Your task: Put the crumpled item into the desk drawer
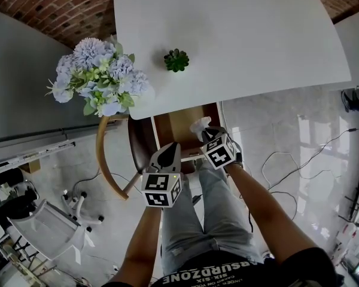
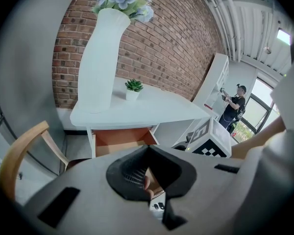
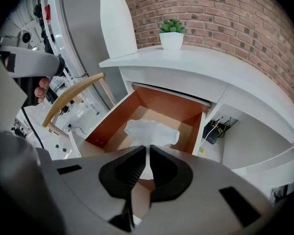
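The crumpled item is a pale, wrinkled wad. My right gripper is shut on its lower edge and holds it just above the open drawer, whose inside is orange-brown wood. In the head view the same crumpled item hangs at the tips of the right gripper, over the drawer that sticks out from under the white desk. The left gripper hovers lower and to the left, in front of the drawer. Its jaws meet at the tips of the left gripper with nothing held.
On the desk stand a small green plant and a white vase of blue flowers. A wooden chair stands left of the drawer, close to the left gripper. Cables trail on the floor at right. A person stands far off.
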Tool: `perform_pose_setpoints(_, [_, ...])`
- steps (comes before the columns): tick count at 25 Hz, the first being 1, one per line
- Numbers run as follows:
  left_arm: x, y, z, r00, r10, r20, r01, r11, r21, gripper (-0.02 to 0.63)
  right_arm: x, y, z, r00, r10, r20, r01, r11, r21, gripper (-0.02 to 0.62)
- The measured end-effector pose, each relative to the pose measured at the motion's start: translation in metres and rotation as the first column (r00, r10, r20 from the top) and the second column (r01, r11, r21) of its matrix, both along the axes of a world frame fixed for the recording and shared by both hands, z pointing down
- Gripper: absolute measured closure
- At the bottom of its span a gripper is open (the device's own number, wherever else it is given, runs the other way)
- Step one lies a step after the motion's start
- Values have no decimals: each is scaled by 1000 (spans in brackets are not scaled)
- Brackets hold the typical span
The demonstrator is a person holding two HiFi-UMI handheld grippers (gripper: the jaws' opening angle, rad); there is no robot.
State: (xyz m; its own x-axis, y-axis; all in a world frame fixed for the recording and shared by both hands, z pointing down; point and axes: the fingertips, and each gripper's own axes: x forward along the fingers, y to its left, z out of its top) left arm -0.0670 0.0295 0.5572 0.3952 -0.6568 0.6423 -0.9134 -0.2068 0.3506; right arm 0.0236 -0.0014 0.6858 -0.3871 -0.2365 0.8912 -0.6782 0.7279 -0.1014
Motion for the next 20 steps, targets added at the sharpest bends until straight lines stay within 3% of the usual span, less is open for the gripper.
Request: perform_pose_setpoints(20, [4, -1, 12, 1000, 6, -4, -6, 1000, -21, 609, -3, -2, 35, 994, -84, -65, 82, 996, -35, 578])
